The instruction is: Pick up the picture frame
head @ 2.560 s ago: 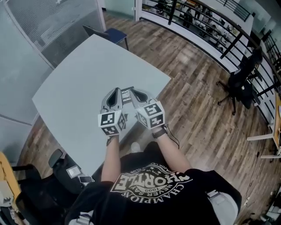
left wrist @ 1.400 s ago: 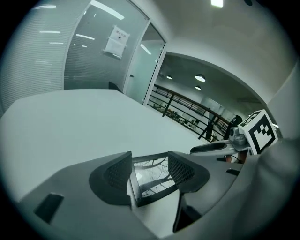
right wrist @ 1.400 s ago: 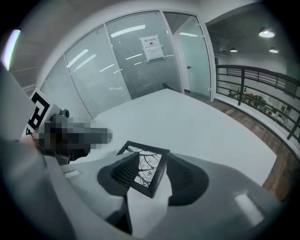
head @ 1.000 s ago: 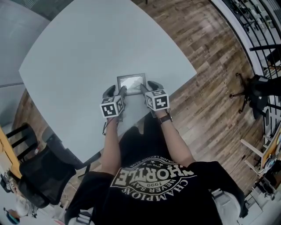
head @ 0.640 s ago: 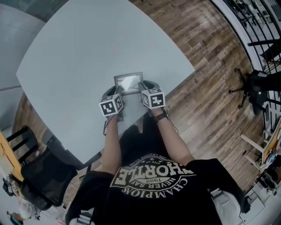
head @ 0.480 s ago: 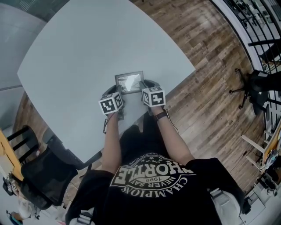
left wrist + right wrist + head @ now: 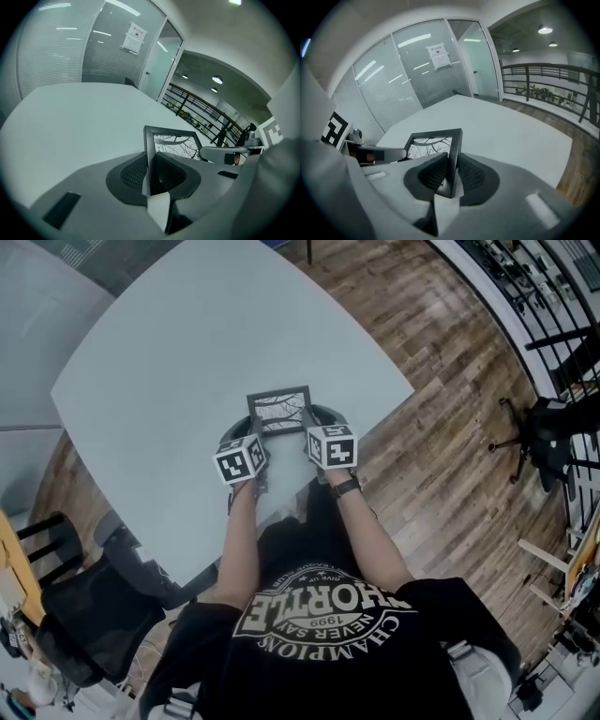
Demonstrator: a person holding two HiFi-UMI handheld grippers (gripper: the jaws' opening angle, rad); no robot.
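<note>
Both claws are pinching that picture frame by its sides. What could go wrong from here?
1. The left gripper and right gripper are each closing on only a thin side edge of the picture frame. If the hands drift apart or tilt unevenly, it could twist and slip out.
2. It is held close to the near edge of the table, so a drop might strike the table or the wooden floor.
</note>
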